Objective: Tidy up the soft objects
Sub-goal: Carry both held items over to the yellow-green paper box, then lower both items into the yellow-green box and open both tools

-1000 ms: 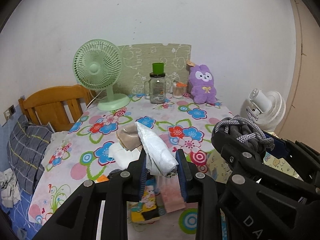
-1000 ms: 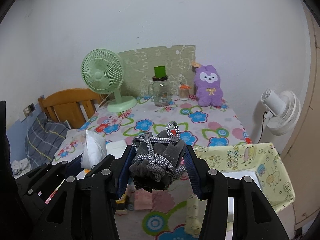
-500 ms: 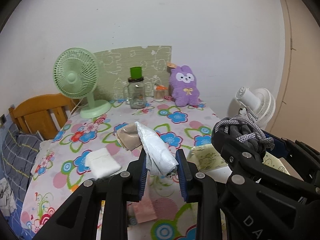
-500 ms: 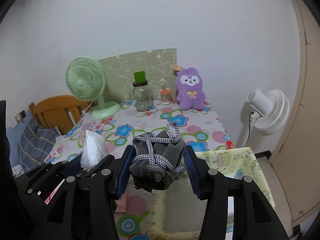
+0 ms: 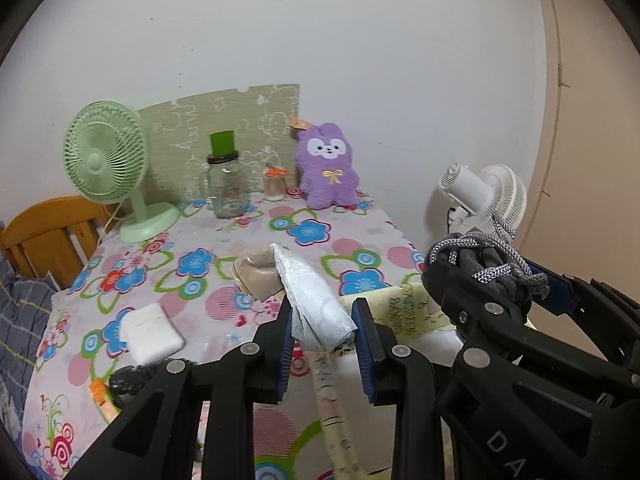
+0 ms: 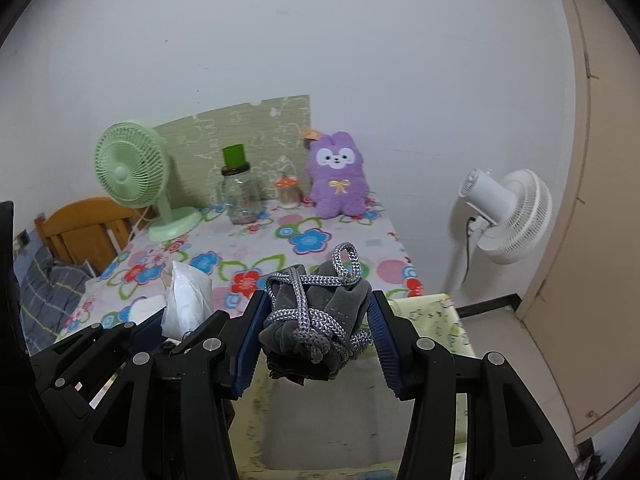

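Note:
My left gripper is shut on a white rolled plastic packet, held above the near edge of the flowered table. My right gripper is shut on a grey drawstring pouch wrapped in grey cord. It hangs over the open yellow fabric bin beside the table. In the left wrist view the right gripper and its pouch show at the right, with the bin's rim below them. In the right wrist view the white packet shows at the left.
On the table lie a beige folded item, a white folded cloth and a black item. At the back stand a purple plush rabbit, a glass jar and a green fan. A white fan stands right of the table.
Both grippers have moved to the right with their loads still held. The table has slid left in both views, and the yellow bin now lies under the right gripper.

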Demonstrator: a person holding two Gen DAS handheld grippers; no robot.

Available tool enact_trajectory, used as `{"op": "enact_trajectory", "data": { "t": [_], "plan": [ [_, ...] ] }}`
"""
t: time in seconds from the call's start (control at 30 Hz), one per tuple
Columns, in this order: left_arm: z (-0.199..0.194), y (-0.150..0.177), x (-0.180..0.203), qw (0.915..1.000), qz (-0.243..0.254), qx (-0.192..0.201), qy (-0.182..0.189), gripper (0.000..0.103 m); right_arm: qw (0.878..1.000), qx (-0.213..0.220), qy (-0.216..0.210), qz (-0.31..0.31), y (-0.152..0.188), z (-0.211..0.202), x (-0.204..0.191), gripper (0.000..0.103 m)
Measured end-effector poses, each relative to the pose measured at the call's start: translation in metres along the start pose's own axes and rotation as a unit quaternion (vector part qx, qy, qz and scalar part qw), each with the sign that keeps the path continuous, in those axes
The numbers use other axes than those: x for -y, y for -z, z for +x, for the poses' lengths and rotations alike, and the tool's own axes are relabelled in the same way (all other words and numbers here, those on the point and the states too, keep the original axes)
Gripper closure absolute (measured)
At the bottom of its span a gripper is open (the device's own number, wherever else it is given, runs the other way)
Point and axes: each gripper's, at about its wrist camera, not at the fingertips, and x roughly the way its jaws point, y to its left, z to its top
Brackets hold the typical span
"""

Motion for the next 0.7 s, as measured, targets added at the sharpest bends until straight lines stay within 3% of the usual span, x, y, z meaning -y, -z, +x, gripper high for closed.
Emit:
{"op": "enact_trajectory", "data": {
  "t": [0.37, 0.53, 0.7],
  "plan": [
    [0.031, 0.002, 0.030, 0.9991, 0.028, -0.024, 0.021, 0.073, 0.999, -0.018, 0.031, 0.027, 0.009, 0.021, 0.037, 0.049],
    [0.043, 0.003, 0.039, 0.9979, 0.043, -0.038, 0.030, 0.064, 0.998, -0.028, 0.039, 0.037, 0.013, 0.032, 0.048, 0.049],
    [0.054, 0.003, 0.042, 0.9963, 0.051, -0.059, 0.035, 0.048, 0.997, -0.038, 0.040, 0.045, 0.014, 0.042, 0.054, 0.049]
  ]
}}
